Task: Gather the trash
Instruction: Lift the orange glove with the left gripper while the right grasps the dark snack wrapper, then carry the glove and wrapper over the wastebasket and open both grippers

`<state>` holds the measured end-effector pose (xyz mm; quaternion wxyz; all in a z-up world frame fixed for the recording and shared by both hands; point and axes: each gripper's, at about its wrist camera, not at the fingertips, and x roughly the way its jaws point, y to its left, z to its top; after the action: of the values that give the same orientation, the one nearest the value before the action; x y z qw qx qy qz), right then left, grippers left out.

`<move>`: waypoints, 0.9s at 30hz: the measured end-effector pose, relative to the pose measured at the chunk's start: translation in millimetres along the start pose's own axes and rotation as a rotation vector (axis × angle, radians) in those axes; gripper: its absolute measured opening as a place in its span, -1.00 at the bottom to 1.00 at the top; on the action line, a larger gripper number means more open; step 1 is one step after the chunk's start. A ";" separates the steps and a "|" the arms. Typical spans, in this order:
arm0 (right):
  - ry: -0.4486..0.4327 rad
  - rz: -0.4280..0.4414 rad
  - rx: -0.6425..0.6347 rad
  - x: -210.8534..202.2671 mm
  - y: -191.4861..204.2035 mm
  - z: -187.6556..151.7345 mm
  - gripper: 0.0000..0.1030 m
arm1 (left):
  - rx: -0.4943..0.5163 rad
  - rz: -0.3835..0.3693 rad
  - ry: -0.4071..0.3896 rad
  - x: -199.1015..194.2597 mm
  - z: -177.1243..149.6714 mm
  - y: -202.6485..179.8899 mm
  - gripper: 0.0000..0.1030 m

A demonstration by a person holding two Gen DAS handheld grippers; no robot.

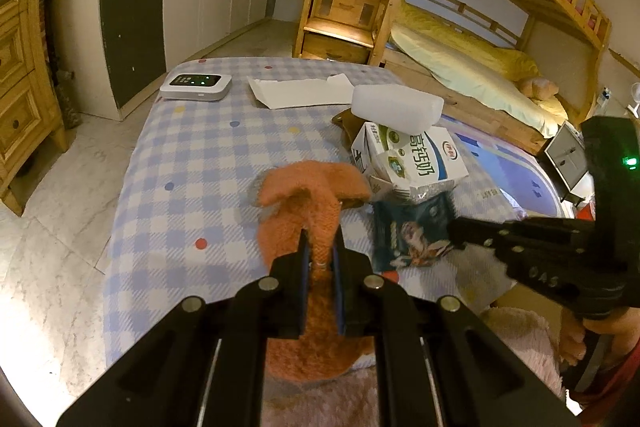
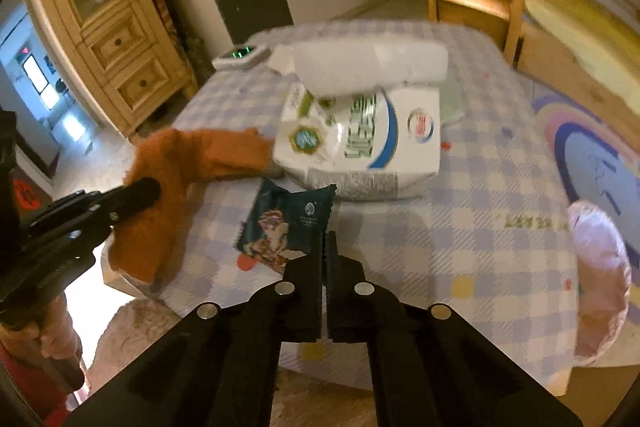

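Observation:
My left gripper [image 1: 320, 239] is shut on an orange fuzzy cloth [image 1: 312, 195] and holds it over the near edge of the checked table [image 1: 192, 163]; the cloth also shows in the right wrist view [image 2: 188, 163]. My right gripper [image 2: 325, 239] is shut, with its tips at the near edge of a dark snack wrapper [image 2: 288, 223] that lies flat on the table; I cannot tell whether it pinches the wrapper. A crushed milk carton [image 2: 360, 139] lies behind the wrapper with a white foam block [image 2: 368, 67] on top. Torn white paper [image 1: 300, 91] lies at the far side.
A white device with green lights [image 1: 196, 85] sits at the table's far left corner. A pink fluffy seat [image 2: 600, 279] stands at the table's right. A wooden cabinet [image 1: 20, 67] is to the left and a bunk bed [image 1: 460, 27] behind.

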<state>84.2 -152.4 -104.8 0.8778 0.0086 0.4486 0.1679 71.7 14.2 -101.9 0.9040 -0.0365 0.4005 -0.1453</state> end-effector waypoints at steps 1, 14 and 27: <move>-0.026 -0.006 -0.004 -8.9 1.2 0.8 -1.00 | 0.002 0.004 -0.004 -2.8 0.1 -0.5 -0.85; -0.258 -0.107 0.103 -105.8 -39.5 -5.5 -1.00 | 0.113 -0.083 -0.151 -68.4 20.6 -55.9 -0.85; -0.326 -0.269 0.269 -151.9 -119.9 -46.2 -1.00 | 0.280 -0.299 -0.078 -14.1 41.9 -180.0 -0.85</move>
<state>-0.1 -317.7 -33.0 0.9440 0.0928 0.3163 -0.0153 51.5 -155.8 -30.6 0.8833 0.0250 0.3313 -0.3308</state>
